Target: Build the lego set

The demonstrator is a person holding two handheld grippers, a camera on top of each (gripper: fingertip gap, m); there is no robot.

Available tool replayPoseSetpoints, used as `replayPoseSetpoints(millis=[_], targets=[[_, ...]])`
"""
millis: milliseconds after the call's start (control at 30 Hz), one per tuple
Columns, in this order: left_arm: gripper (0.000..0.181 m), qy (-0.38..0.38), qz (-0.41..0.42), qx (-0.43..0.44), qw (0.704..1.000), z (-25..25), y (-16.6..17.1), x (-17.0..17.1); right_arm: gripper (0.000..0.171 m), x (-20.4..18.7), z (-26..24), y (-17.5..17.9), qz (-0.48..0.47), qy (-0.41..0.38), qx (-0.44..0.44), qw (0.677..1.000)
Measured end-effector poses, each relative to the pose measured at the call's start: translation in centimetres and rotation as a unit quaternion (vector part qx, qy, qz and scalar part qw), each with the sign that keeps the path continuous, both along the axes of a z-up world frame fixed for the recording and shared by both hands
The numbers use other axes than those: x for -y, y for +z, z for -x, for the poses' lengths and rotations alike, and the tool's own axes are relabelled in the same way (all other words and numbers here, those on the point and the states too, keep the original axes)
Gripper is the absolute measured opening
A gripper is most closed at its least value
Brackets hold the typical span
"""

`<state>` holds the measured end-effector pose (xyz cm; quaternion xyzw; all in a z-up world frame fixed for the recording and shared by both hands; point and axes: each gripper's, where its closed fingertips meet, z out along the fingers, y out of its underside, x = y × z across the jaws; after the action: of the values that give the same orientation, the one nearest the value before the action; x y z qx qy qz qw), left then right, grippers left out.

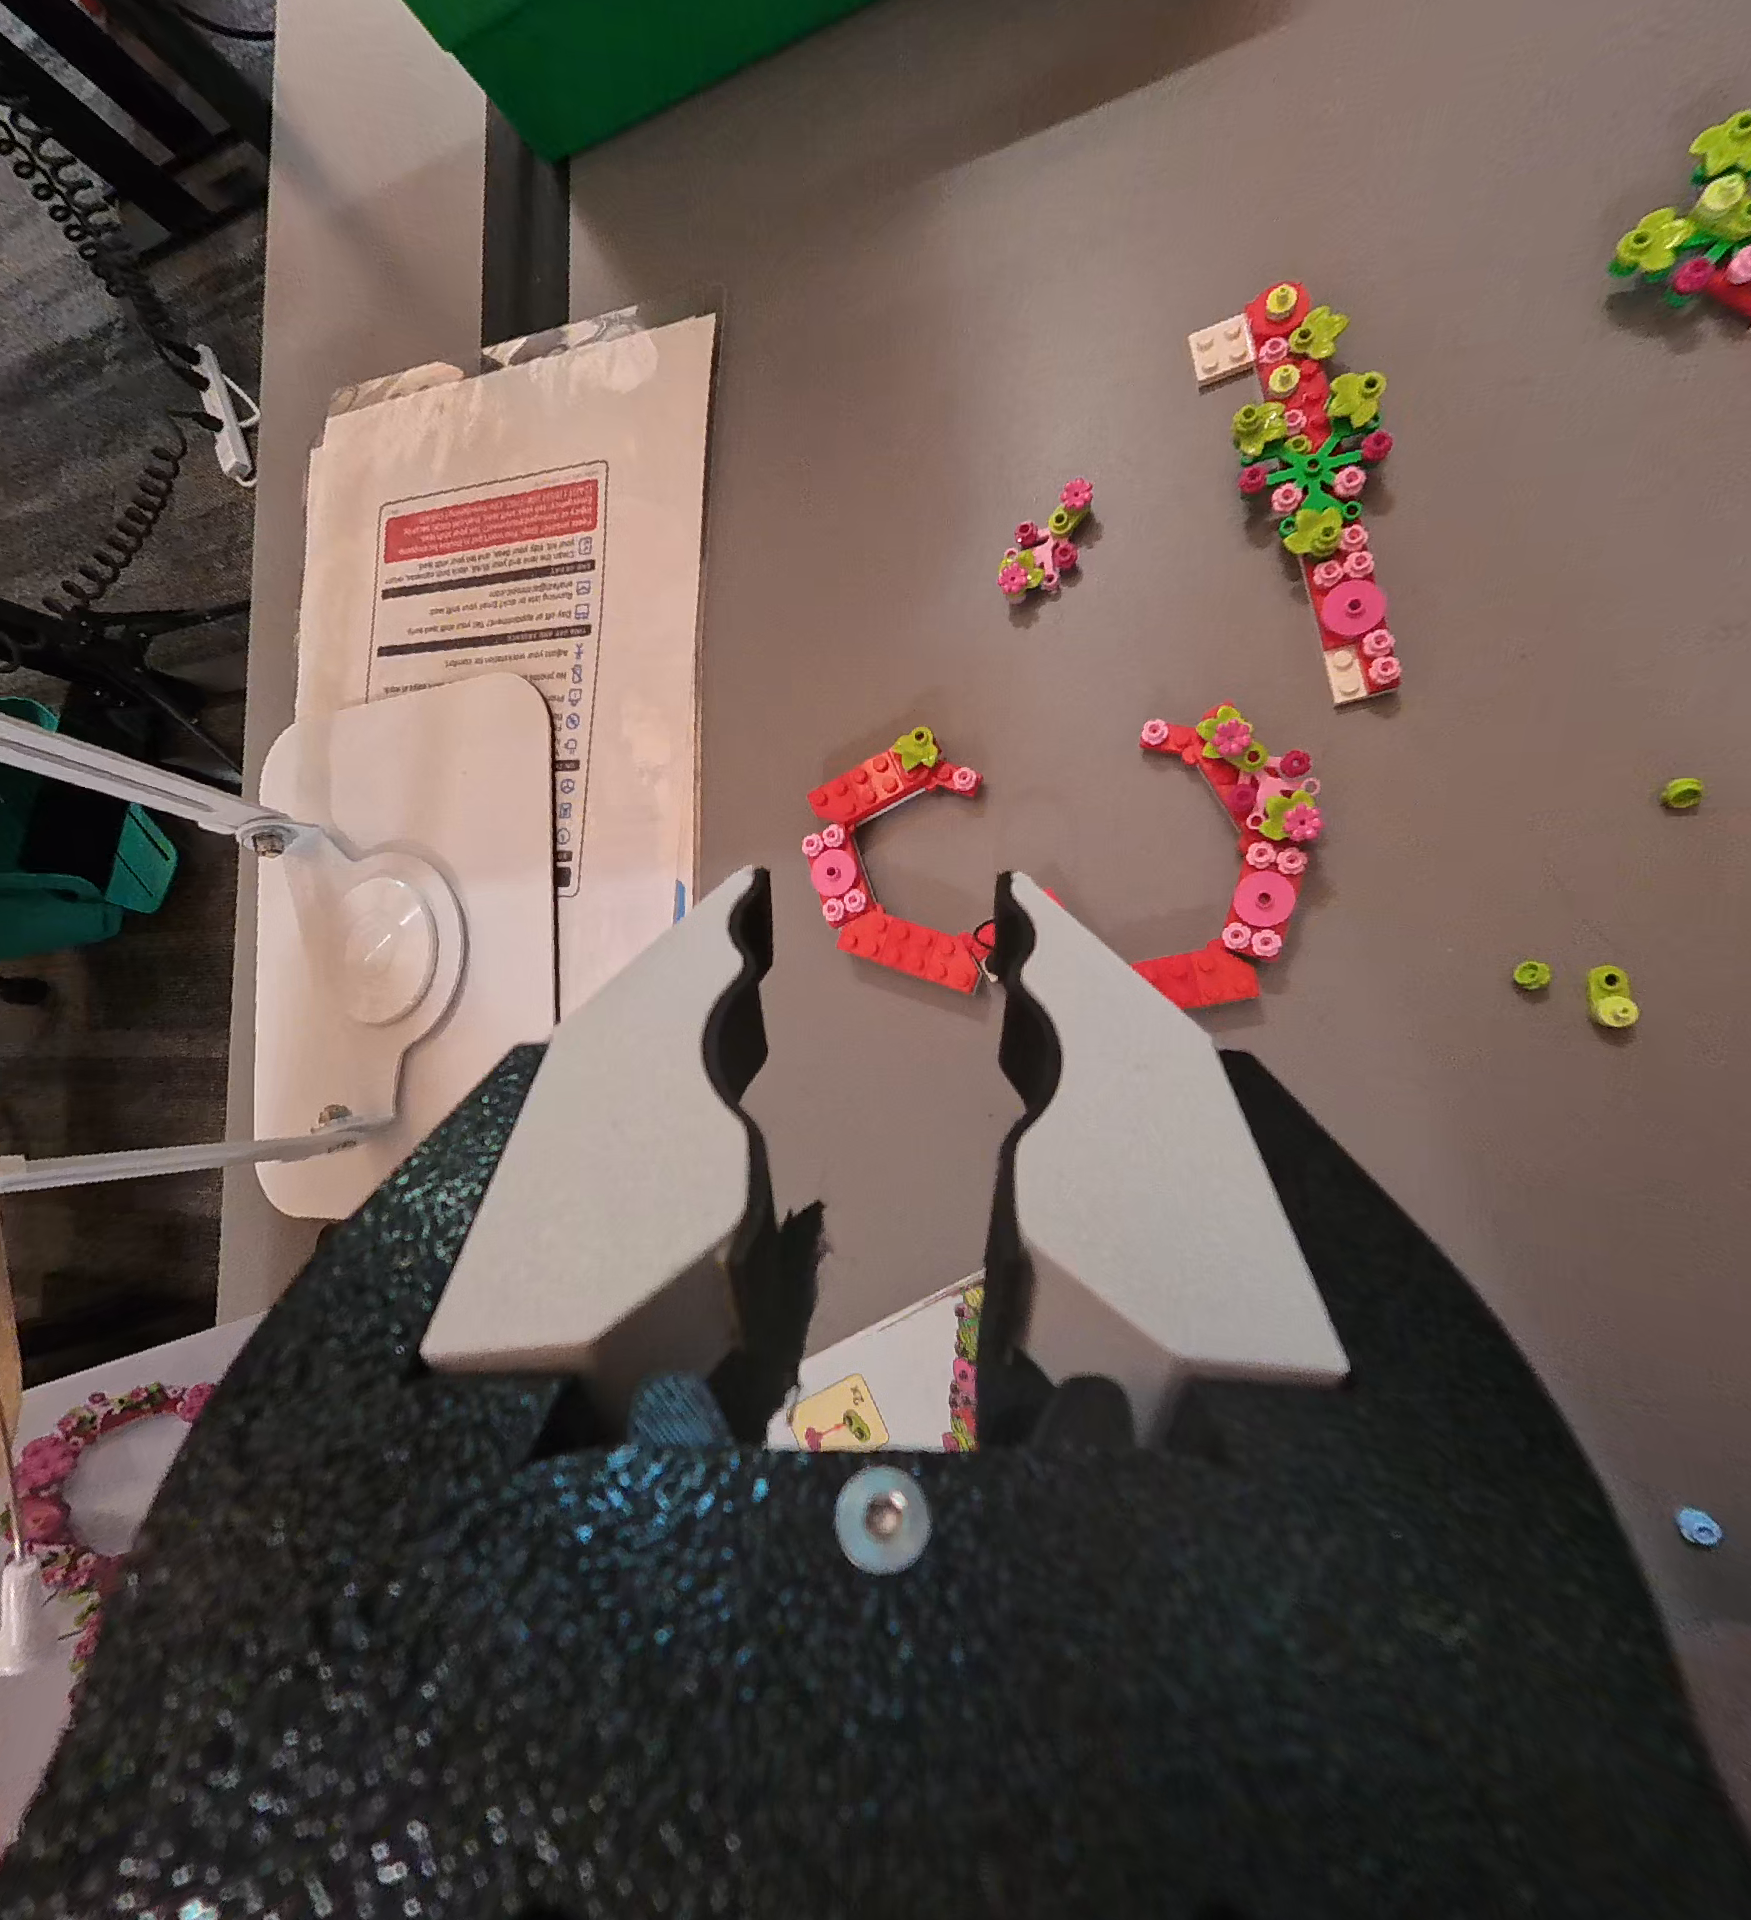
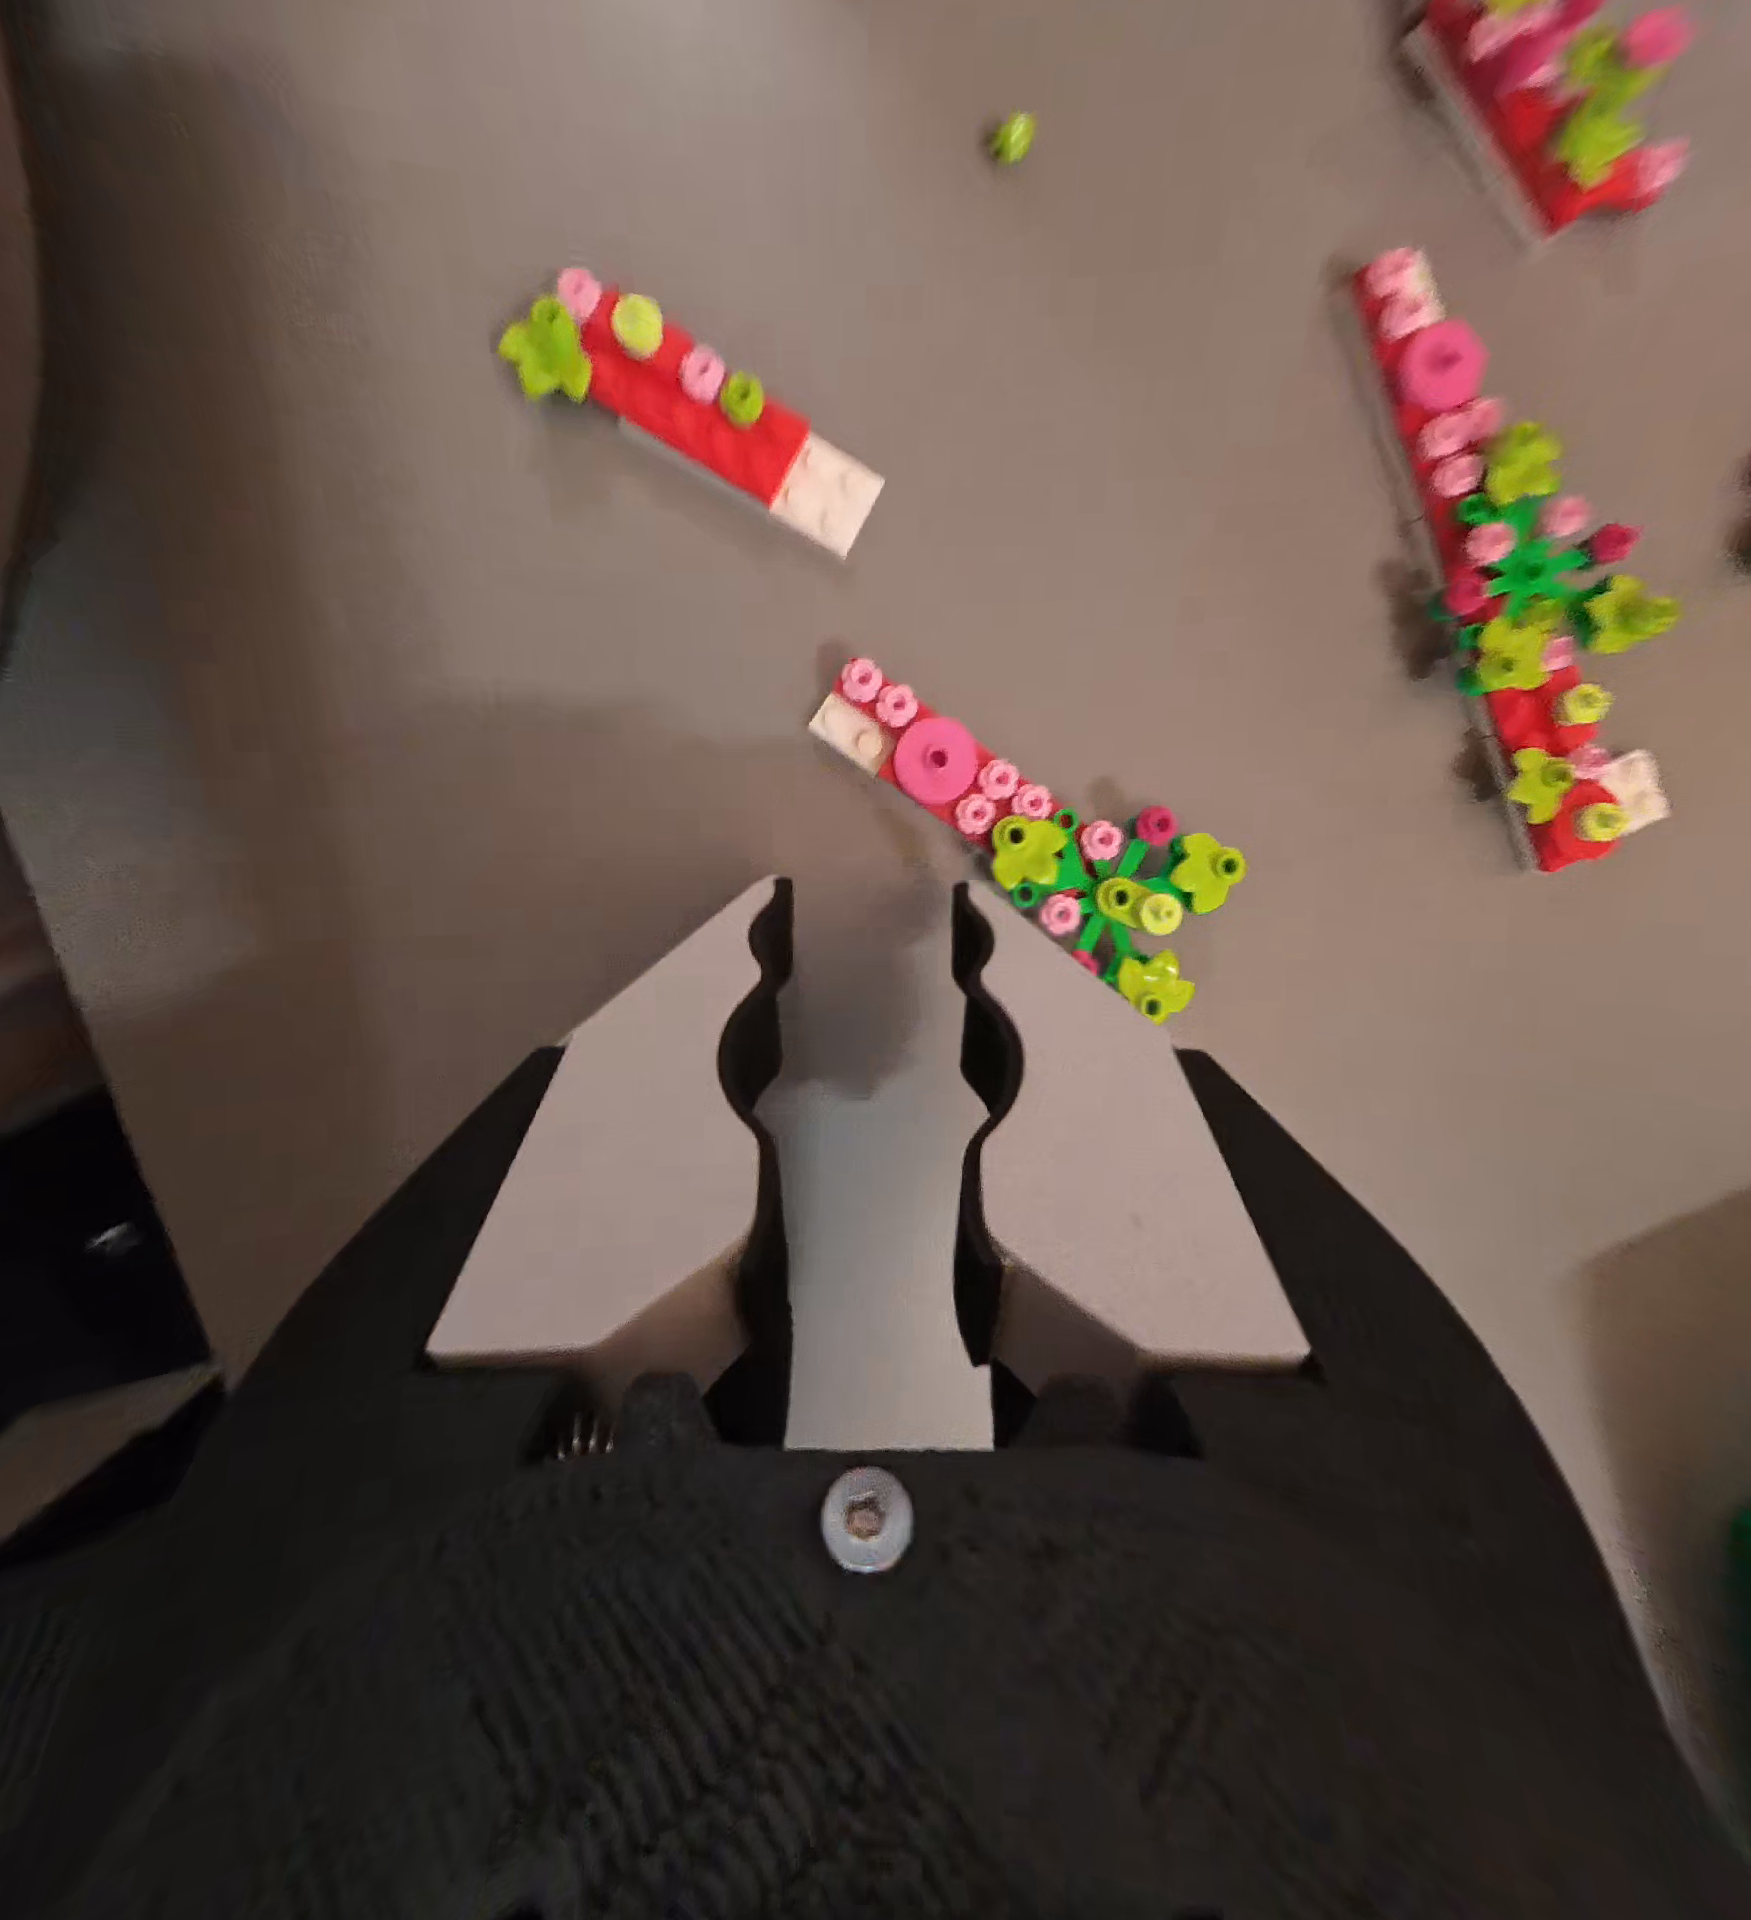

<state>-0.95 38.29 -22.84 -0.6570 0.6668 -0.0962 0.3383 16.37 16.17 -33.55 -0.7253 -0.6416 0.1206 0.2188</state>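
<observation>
In the left wrist view my left gripper (image 1: 881,894) is open and empty above the grey table. Just beyond its tips lie two curved red lego arcs with pink flowers, one on the left (image 1: 876,862) and one on the right (image 1: 1235,862). A straight red strip with green leaves (image 1: 1318,488) lies farther off. In the right wrist view my right gripper (image 2: 871,899) is open and empty. A red strip with a pink disc and green leaves (image 2: 1027,821) lies just right of its tips. A shorter red strip with a white end (image 2: 694,400) lies beyond.
The left wrist view shows a small flower cluster (image 1: 1047,540), loose lime pieces (image 1: 1609,992), a blue stud (image 1: 1697,1527), a paper bag with a printed label (image 1: 497,582), a white pad (image 1: 414,935) and a green box (image 1: 622,62). The right wrist view shows more red strips (image 2: 1505,561). There is about 30 cm between the tips of the two grippers. The blue stud (image 1: 1697,1527) lies some 25 cm from my left tips, 30 cm from my right tips.
</observation>
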Motion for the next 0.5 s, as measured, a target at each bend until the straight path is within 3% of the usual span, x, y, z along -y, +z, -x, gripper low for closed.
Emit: replayPoseSetpoints(millis=[133, 500], targets=[[0.041, 0.005, -0.001, 0.007, 1.000, 0.4, 0.3, -0.2, 0.027, 1.2, 0.5, -0.3, 0.053, 0.024, -0.001, 0.998], [0.041, 0.009, 0.003, 0.008, 1.000, 0.6, 0.1, -0.4, 0.027, 1.6, 1.8, -0.7, 0.069, 0.020, -0.038, 0.997]])
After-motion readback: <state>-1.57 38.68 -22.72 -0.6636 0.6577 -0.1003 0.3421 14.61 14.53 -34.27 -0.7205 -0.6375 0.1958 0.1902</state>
